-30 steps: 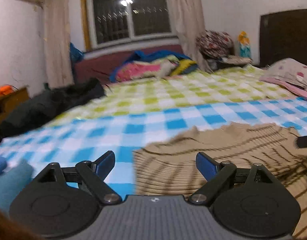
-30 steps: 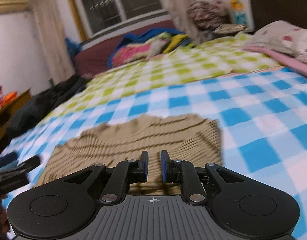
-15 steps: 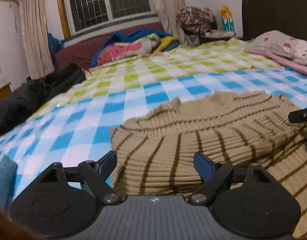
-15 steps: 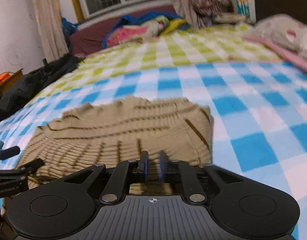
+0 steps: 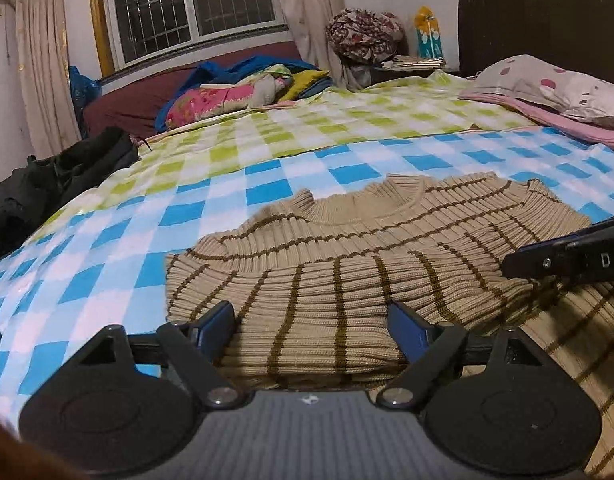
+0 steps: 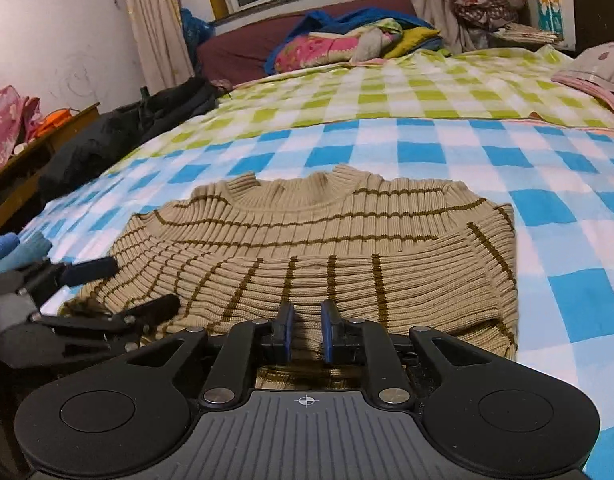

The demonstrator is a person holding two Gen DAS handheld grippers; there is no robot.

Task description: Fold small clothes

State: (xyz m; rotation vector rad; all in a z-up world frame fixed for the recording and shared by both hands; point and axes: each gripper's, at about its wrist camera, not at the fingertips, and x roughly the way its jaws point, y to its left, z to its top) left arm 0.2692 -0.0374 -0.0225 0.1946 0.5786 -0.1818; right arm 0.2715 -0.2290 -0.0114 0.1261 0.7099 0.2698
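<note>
Left gripper (image 5: 311,322): jaws spread wide, blue pads standing either side of the sweater's folded near edge without pressing on it; nothing held. Right gripper (image 6: 305,330): jaws drawn to a narrow gap directly over the same near edge; whether the pads pinch the knit cannot be told from the frames.

Sweater (image 6: 307,248): tan ribbed knit with thin dark brown stripes, soft and thick, lying on the blue-and-white checked sheet (image 6: 547,208). It is folded into a broad, roughly rectangular block. Its round ribbed collar points away from the grippers, toward the window; the long axis runs side to side across the bed. Stripes on the upper layer run crosswise, those on the folded nearer layer run front to back. A further part of the knit spreads flat to the right of the left gripper.

Beyond the sweater: a green-and-white checked sheet (image 5: 347,124), smooth, meeting the blue one in a straight seam. Left of the sweater, dark crumpled clothing (image 5: 55,176). Farther off, a heap of coloured bedding (image 6: 347,40) and a barred window (image 5: 195,0).
</note>
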